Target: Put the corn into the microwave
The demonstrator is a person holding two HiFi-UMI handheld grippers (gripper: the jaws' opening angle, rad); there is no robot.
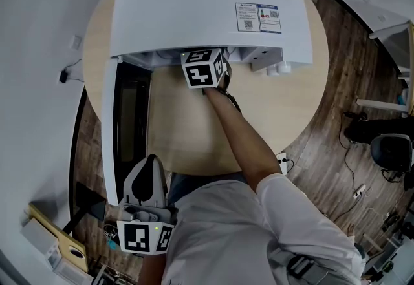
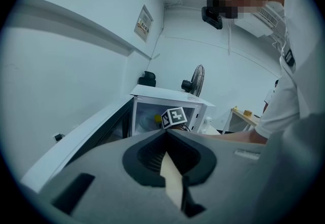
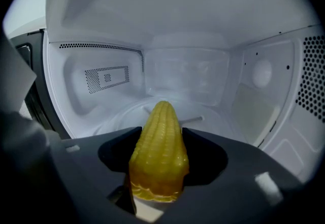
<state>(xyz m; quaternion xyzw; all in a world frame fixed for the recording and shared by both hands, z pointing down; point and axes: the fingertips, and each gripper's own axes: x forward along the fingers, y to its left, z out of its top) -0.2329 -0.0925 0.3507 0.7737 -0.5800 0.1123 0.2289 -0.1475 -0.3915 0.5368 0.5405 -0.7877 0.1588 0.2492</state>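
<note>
corn [image 3: 158,154] is sitting clamped between the jaws of the right gripper [image 3: 161,139], its tip pointing into the open microwave [image 1: 207,6], over the glass tray [image 3: 114,119]. the left gripper [image 1: 150,170] is hovering beside the outer end of the swung-open door [image 1: 123,122], off the table [image 1: 187,128], its jaws pressing together on nothing.

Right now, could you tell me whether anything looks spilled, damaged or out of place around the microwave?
Nothing stands out. The door of the microwave stands open, its cavity looks clean, and the corn sits straight in the right gripper.
</note>
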